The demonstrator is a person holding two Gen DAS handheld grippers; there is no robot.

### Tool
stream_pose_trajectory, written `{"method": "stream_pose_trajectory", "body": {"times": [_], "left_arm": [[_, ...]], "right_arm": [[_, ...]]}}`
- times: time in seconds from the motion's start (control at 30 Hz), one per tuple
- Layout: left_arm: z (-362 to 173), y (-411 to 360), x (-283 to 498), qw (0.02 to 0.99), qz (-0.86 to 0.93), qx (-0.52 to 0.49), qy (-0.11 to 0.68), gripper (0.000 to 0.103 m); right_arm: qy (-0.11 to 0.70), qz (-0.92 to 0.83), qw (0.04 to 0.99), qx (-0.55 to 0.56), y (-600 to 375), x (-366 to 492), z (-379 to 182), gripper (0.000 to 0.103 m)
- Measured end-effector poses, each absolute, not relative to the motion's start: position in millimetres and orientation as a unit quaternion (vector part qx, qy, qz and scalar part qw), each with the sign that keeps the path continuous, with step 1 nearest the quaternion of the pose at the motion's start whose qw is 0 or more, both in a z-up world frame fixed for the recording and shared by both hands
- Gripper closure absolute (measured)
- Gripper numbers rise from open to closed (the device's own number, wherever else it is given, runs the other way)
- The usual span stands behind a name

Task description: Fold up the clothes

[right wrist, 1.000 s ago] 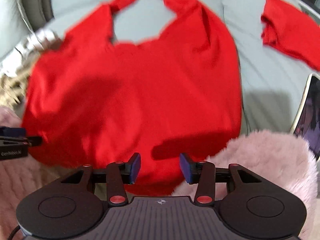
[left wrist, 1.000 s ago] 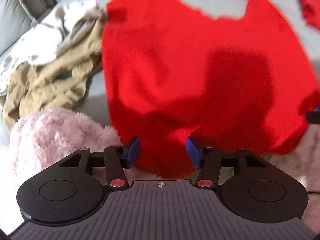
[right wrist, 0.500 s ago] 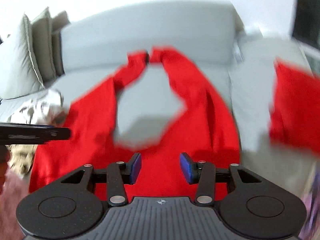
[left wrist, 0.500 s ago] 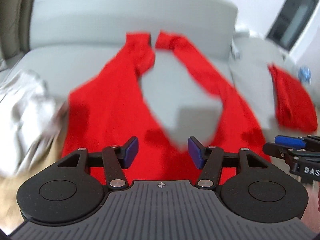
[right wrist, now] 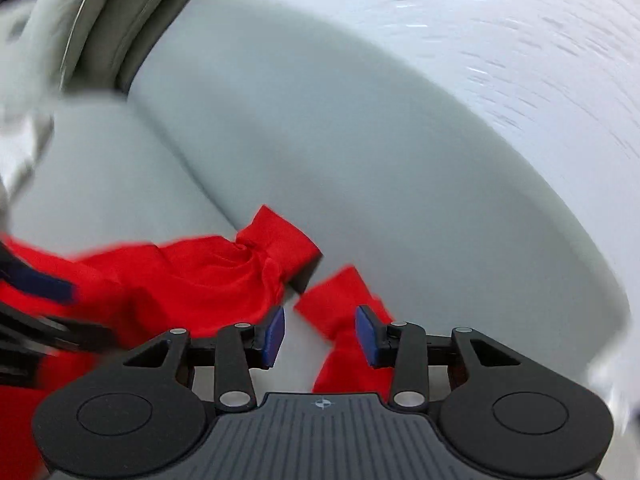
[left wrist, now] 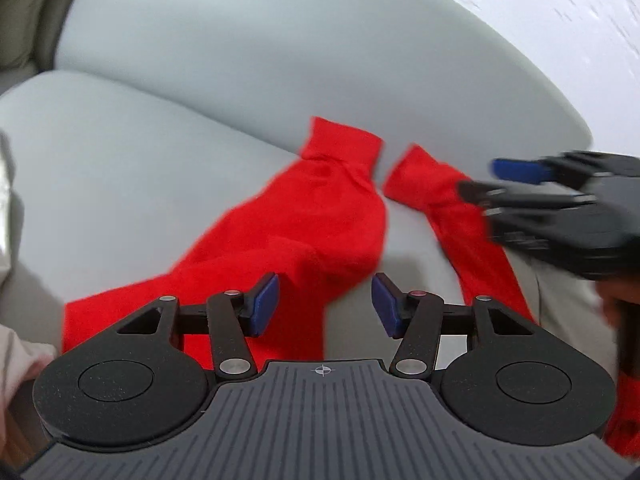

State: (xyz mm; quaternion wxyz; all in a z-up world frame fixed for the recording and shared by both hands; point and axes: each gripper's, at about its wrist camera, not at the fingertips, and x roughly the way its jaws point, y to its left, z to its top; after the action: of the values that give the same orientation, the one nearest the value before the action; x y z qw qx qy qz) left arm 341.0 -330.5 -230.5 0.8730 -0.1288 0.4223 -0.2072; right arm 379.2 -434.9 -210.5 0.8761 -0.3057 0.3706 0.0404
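A bright red long-sleeved knit garment (left wrist: 304, 220) lies spread on the seat of a pale grey upholstered sofa (left wrist: 160, 152), its two cuffed sleeve ends lying close together against the sofa's backrest. The left gripper (left wrist: 325, 304), black with blue pads, hovers over the garment's left sleeve near the backrest; its jaws are spread and closing, with only cloth lying below the gap, none pinched. The right gripper (right wrist: 320, 334) hangs over the right sleeve end (right wrist: 340, 300), just short of the backrest, its jaws parted and closing, nothing pressed between the pads. In the left wrist view the right gripper (left wrist: 520, 184) shows blurred, above that sleeve.
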Motion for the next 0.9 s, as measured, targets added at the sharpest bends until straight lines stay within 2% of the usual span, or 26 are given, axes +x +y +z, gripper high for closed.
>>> {"method": "stream_pose_trajectory", "body": {"times": [0.27,0.43,0.47,0.53,0.57,0.63,0.9], "left_arm": [[-242,-324,355,0.858,-0.210,-0.153,0.443,0.047],[-247,-327,358,0.855,-0.207,-0.152,0.450,0.046],[-247,-327,358,0.855,-0.206,-0.152,0.451,0.046],[-248,-327,357,0.854,-0.205,-0.154,0.452,0.046],[-247,-326,356,0.856,-0.205,-0.152,0.450,0.046],[-245,-324,353,0.858,-0.205,-0.151,0.446,0.046],[-243,-328,347,0.855,-0.222,-0.149,0.444,0.046]], "right_arm": [[0.426,0.031,0.787,-0.444,-432,445,-281,0.064],[0.424,-0.011,0.791,-0.441,-433,461,-295,0.057],[0.420,-0.020,0.791,-0.445,-431,460,-296,0.066],[0.415,-0.036,0.790,-0.449,-429,457,-298,0.097],[0.424,-0.035,0.799,-0.425,-432,457,-290,0.100],[0.418,-0.055,0.824,-0.378,-441,454,-267,0.100],[0.252,-0.208,0.926,-0.190,-523,380,-79,0.100]]}}
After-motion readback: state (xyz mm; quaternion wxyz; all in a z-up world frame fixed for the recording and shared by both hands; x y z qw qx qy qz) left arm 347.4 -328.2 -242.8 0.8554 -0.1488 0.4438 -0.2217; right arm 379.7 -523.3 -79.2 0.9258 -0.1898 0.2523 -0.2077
